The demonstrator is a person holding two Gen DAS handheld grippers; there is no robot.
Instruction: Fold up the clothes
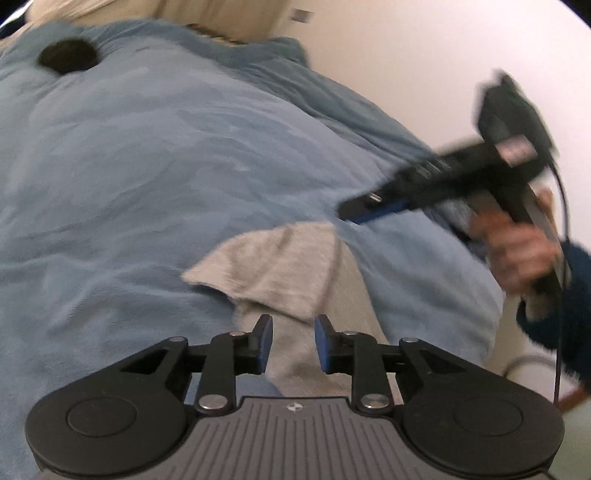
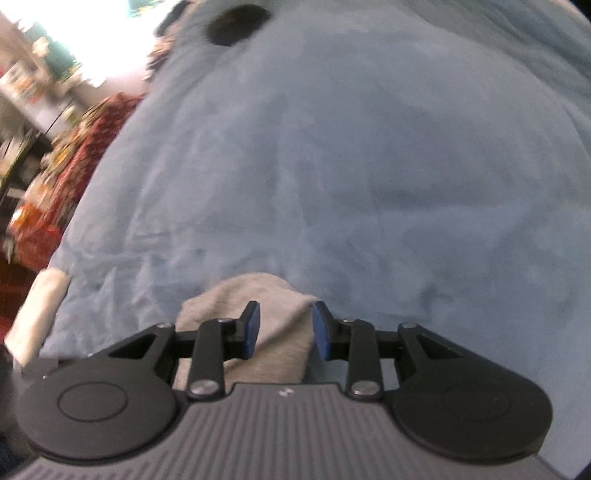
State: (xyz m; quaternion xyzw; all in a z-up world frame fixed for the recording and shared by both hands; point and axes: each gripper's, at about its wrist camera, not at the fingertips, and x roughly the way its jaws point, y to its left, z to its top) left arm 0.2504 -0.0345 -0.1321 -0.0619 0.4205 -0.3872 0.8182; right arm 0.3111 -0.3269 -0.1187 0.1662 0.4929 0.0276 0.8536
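Observation:
A light grey garment point(image 1: 280, 269) lies partly folded on a blue blanket point(image 1: 155, 155) that covers a bed. My left gripper point(image 1: 293, 341) is open, its blue pads apart just above the near part of the grey cloth. My right gripper point(image 2: 285, 329) is open over the garment's edge point(image 2: 273, 295). In the left wrist view the right gripper point(image 1: 354, 212) shows at the right, held in a hand, its tip beside the far corner of the grey cloth.
A black round item point(image 1: 68, 55) rests at the far end of the blanket; it also shows in the right wrist view point(image 2: 236, 24). A white wall point(image 1: 424, 55) is to the right. Red patterned clutter point(image 2: 74, 158) lies left of the bed.

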